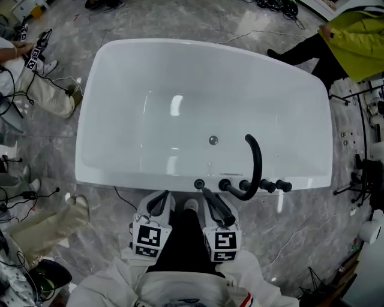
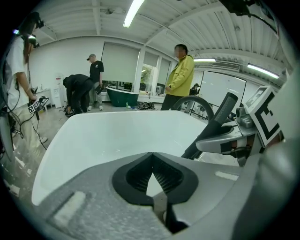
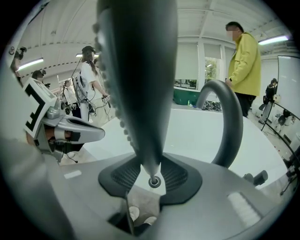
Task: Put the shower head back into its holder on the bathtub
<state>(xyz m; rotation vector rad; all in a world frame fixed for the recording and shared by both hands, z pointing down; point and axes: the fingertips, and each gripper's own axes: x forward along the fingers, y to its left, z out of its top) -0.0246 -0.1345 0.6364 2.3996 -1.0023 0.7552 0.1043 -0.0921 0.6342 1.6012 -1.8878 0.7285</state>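
The white bathtub (image 1: 120, 78) lies in front of me, its near rim toward my grippers. On that rim sits the round black holder (image 1: 199, 184). My right gripper (image 1: 217, 204) is shut on the dark, slim shower head (image 1: 221, 207). In the right gripper view the shower head (image 3: 140, 84) tapers down between the jaws, and its tip hangs just above the holder ring (image 3: 153, 181). My left gripper (image 1: 159, 202) hovers left of the holder, just short of the rim. Its jaws (image 2: 151, 159) meet at the tips with nothing between them.
A black arched spout (image 1: 255, 160) and several black knobs (image 1: 267, 186) stand on the rim right of the holder. A person in a yellow jacket (image 1: 354, 36) stands beyond the tub's far right. Other people (image 2: 93, 75) and cables (image 1: 270, 6) are on the marble floor.
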